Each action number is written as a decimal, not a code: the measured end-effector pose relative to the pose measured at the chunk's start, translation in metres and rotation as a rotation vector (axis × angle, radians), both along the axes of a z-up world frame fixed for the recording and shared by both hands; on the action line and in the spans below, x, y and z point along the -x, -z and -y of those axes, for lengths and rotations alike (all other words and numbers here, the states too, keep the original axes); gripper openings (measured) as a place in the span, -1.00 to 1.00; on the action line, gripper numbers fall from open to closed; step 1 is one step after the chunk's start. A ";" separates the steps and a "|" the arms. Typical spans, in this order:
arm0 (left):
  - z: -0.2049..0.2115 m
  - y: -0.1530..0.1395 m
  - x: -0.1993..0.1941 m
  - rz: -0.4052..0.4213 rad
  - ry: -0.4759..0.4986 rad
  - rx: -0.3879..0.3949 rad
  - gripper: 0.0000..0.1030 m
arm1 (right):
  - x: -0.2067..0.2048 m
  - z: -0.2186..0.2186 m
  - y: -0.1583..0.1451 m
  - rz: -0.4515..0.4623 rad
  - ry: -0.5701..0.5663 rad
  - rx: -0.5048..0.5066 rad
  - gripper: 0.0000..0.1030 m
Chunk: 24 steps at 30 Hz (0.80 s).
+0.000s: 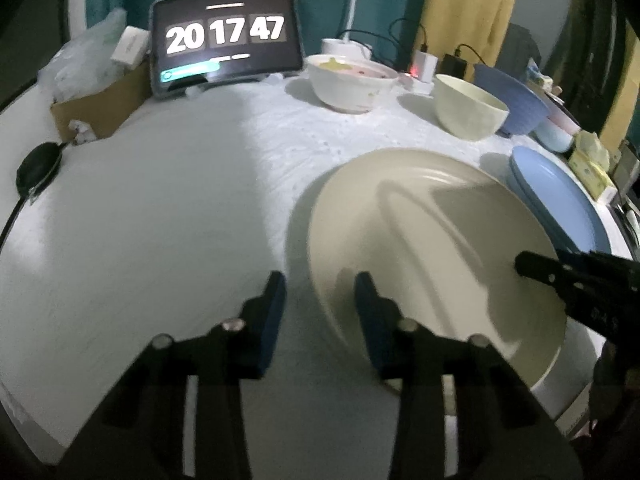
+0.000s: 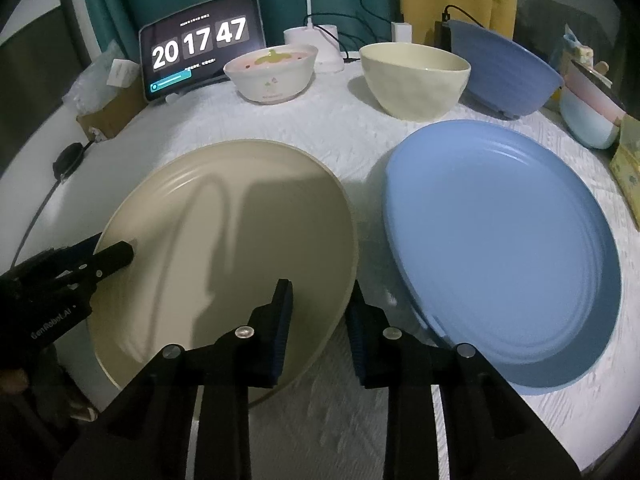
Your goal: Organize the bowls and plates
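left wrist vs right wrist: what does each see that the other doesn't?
Left wrist only: the cream plate's left rim between the left gripper's fingers, and the bare white table to the plate's left.

Right wrist only: the whole blue plate, and the cream plate's right rim between the right gripper's fingers.

Both: the tablet clock, patterned bowl, cream bowl, blue bowl.

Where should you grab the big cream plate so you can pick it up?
Grab the cream plate by its thin raised rim, coming from the near side. It lies flat, so only the rim fits between fingers. The left gripper and right gripper already straddle opposite edges.
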State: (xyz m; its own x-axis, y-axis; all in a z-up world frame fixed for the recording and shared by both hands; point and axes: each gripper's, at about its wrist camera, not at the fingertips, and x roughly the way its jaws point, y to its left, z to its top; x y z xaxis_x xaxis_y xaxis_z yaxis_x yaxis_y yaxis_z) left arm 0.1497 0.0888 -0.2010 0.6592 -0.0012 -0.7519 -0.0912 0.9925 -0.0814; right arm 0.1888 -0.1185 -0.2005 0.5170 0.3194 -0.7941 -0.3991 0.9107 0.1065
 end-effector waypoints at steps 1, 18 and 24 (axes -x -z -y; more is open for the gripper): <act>0.002 -0.001 0.000 0.001 0.011 -0.005 -0.47 | 0.000 0.000 0.000 0.000 -0.003 -0.002 -0.49; 0.005 -0.032 0.011 0.070 0.007 -0.037 -0.50 | 0.005 -0.003 -0.031 0.071 -0.025 -0.021 -0.52; 0.015 -0.044 0.011 0.093 0.028 -0.038 -0.50 | 0.005 0.008 -0.043 0.096 -0.008 -0.032 -0.52</act>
